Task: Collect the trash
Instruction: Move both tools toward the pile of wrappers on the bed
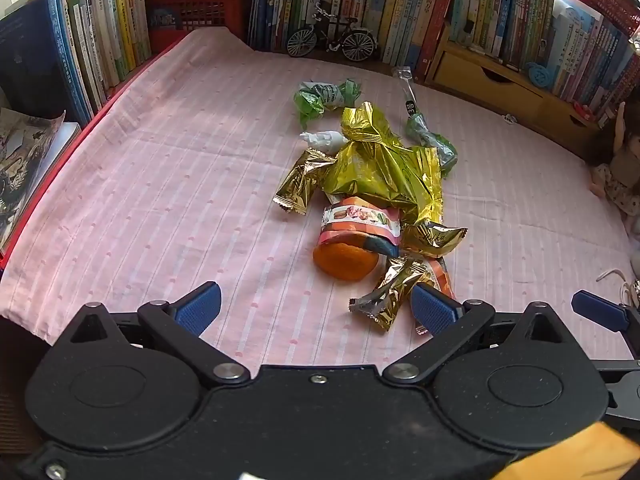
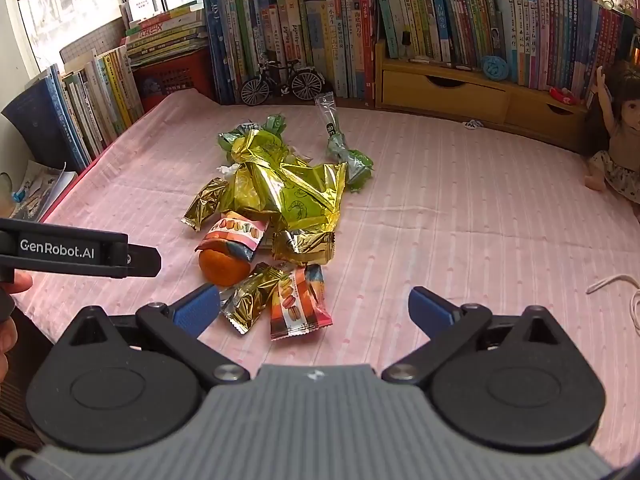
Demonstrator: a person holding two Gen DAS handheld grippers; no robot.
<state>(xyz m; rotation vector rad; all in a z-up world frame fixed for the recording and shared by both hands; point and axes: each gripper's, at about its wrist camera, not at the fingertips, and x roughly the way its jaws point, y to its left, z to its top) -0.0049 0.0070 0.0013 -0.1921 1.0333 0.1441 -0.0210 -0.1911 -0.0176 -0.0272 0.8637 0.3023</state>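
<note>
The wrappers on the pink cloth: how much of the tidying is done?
None looks done. The pile of wrappers and the orange lie on the cloth. Left gripper and right gripper are both open and empty. Everything is left to collect.

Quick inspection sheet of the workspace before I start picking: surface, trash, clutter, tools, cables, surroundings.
Surface: pink striped cloth, wrinkled at the far left corner.
Job's things: wrapper pile mid-cloth: large gold-green bag, small gold wrappers, macaron wrappers, green wrappers, clear sleeve.
Clutter: an orange under one macaron wrapper; model bicycle; doll.
Tools: left tool and right tool open, holding nothing.
Cables: white cord at right edge.
Surroundings: books, wooden drawers, red crate.
</note>
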